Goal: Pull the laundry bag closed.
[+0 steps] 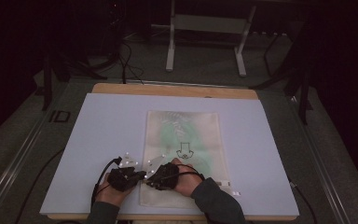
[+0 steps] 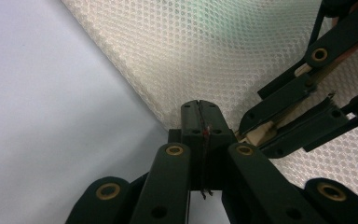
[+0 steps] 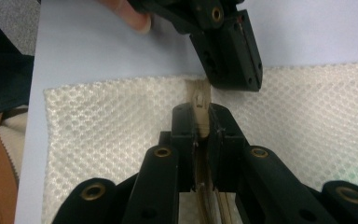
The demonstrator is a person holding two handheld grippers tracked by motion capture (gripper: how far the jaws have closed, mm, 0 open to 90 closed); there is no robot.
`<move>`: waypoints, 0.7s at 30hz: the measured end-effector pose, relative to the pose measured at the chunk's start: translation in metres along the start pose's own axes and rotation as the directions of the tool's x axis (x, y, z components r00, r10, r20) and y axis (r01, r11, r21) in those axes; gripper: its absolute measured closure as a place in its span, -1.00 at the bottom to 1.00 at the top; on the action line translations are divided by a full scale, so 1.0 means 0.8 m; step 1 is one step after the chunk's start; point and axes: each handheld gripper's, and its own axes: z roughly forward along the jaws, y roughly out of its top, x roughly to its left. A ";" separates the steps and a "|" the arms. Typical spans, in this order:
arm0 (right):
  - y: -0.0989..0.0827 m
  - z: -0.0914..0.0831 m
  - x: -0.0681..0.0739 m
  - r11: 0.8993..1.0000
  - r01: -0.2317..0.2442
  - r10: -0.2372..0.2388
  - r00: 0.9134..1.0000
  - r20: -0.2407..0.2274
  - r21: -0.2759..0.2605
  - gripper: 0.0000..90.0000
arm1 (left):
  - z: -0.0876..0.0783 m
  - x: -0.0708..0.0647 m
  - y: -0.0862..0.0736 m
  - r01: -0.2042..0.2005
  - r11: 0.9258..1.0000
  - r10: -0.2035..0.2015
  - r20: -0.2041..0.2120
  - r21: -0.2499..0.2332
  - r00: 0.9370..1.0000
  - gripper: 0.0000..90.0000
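A white mesh zip bag (image 1: 182,135) with a green item inside and a small black drawing on it lies flat on the white board (image 1: 102,140). My left gripper (image 1: 142,175) (image 2: 199,116) is shut on the bag's left edge, near its front corner. Right beside it, my right gripper (image 1: 151,180) (image 3: 200,122) is shut on the beige zipper pull (image 3: 199,100) at that same edge. In the left gripper view the right gripper (image 2: 266,133) comes in from the right with the beige pull (image 2: 260,136) between its jaws. The two gripper tips nearly touch.
The board rests on a wooden table (image 1: 168,89). A white metal stand (image 1: 170,46) and cables (image 1: 126,60) are on the floor beyond the table. A sleeve and forearm (image 1: 214,200) lie over the bag's front end.
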 end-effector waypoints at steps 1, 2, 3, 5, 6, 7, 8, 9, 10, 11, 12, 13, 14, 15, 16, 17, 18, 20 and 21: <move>-0.001 -0.001 0.000 1.000 -0.001 0.001 1.000 -0.001 0.005 0.83 | 0.000 0.000 0.000 0.001 1.000 -0.001 0.001 -0.001 1.000 0.99; -0.002 -0.002 -0.001 1.000 0.001 -0.001 1.000 -0.001 0.007 0.83 | 0.000 0.000 0.000 0.001 1.000 -0.001 0.001 -0.001 1.000 0.99; -0.003 -0.003 -0.001 1.000 0.000 0.000 1.000 -0.001 0.008 0.83 | 0.000 0.000 0.000 0.002 1.000 -0.002 0.000 -0.002 1.000 0.99; -0.005 -0.005 -0.001 1.000 0.002 -0.002 1.000 -0.002 0.011 0.83 | 0.000 0.000 0.000 0.000 1.000 0.000 0.000 -0.004 1.000 0.99; -0.006 -0.006 -0.001 1.000 0.006 -0.006 1.000 0.001 0.014 0.83 | 0.000 0.000 -0.001 0.000 1.000 0.000 0.000 -0.005 1.000 0.99; -0.007 -0.006 0.000 1.000 0.010 -0.010 1.000 0.004 0.016 0.83 | 0.000 0.000 0.000 -0.001 1.000 0.001 0.000 -0.004 1.000 0.99; -0.007 -0.007 0.000 1.000 0.010 -0.010 1.000 0.005 0.019 0.83 | 0.000 0.000 0.000 -0.001 1.000 0.001 -0.001 -0.003 1.000 0.99; -0.007 -0.007 0.000 1.000 0.010 -0.010 1.000 0.005 0.019 0.83 | 0.000 0.000 0.000 -0.001 1.000 0.001 -0.001 -0.003 1.000 0.99; -0.008 -0.008 0.000 1.000 0.012 -0.012 1.000 0.004 0.020 0.83 | 0.000 0.000 0.000 -0.002 1.000 0.002 -0.002 -0.002 1.000 0.99; -0.009 -0.009 0.000 1.000 0.015 -0.015 1.000 0.005 0.025 0.83 | 0.000 0.000 0.000 -0.001 1.000 0.001 -0.001 -0.003 1.000 0.99; -0.009 -0.010 0.000 0.999 0.018 -0.018 1.000 0.006 0.027 0.83 | 0.000 0.000 0.000 0.000 1.000 0.000 -0.001 -0.003 1.000 0.99; -0.009 -0.010 0.000 0.999 0.021 -0.021 1.000 0.008 0.030 0.83 | 0.000 0.000 0.000 0.000 1.000 0.000 -0.001 -0.003 1.000 0.99; -0.010 -0.011 0.001 0.999 0.022 -0.022 1.000 0.010 0.032 0.83 | 0.000 0.000 0.000 0.000 1.000 0.000 -0.001 -0.003 1.000 0.99; -0.010 -0.011 0.001 0.999 0.022 -0.022 1.000 0.010 0.032 0.83 | 0.000 0.000 0.000 0.000 1.000 0.000 -0.001 -0.003 1.000 0.99; -0.010 -0.011 0.001 0.999 0.023 -0.023 1.000 0.011 0.036 0.83 | 0.000 0.000 0.000 0.000 1.000 0.000 -0.001 -0.003 1.000 0.99; -0.010 -0.011 0.001 0.999 0.023 -0.023 1.000 0.011 0.036 0.83 | 0.000 0.000 0.000 0.000 1.000 0.000 -0.001 -0.002 1.000 0.99; -0.011 -0.013 0.001 0.999 0.027 -0.027 1.000 0.013 0.045 0.83 | 0.000 -0.001 0.000 -0.001 1.000 0.001 -0.002 -0.001 1.000 0.99; -0.012 -0.014 0.001 0.999 0.027 -0.028 1.000 0.013 0.046 0.83 | 0.000 -0.001 0.000 -0.002 1.000 0.002 -0.002 -0.001 1.000 0.99; -0.013 -0.014 0.001 0.999 0.025 -0.026 1.000 0.014 0.044 0.83 | 0.000 -0.001 0.000 -0.001 1.000 0.001 -0.002 -0.001 1.000 0.99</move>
